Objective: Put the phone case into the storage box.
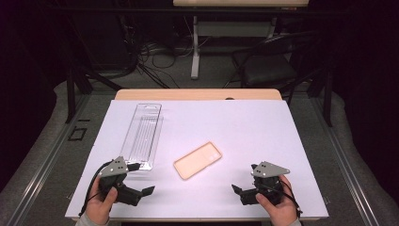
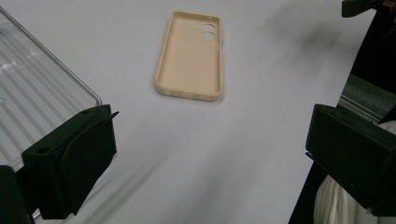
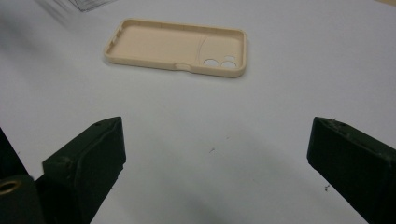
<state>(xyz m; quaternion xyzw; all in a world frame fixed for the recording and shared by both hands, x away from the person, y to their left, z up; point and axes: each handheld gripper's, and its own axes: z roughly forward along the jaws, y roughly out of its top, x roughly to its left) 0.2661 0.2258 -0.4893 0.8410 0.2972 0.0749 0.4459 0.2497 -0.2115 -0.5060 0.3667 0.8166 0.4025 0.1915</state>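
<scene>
A beige phone case point(image 1: 197, 160) lies inside-up in the middle of the white sheet point(image 1: 244, 127). To its left lies a clear plastic package point(image 1: 143, 136), long and empty-looking. My left gripper point(image 1: 142, 179) is held near the front left, open, with one jaw beside the package's near end. At the front right my right gripper point(image 1: 243, 178) is open too. In the left gripper view the case point(image 2: 189, 60) lies ahead of the left gripper point(image 2: 210, 163) and the package point(image 2: 32, 102) sits at the left. In the right gripper view the case point(image 3: 173, 46) lies ahead of the right gripper point(image 3: 215, 163). Nothing is between either pair of jaws.
The sheet covers a wooden table point(image 1: 197, 94), whose far edge shows beyond it. Behind the table stand a chair point(image 1: 268, 66), a desk leg point(image 1: 194, 47) and floor cables point(image 1: 150, 56). The sheet's right half is bare.
</scene>
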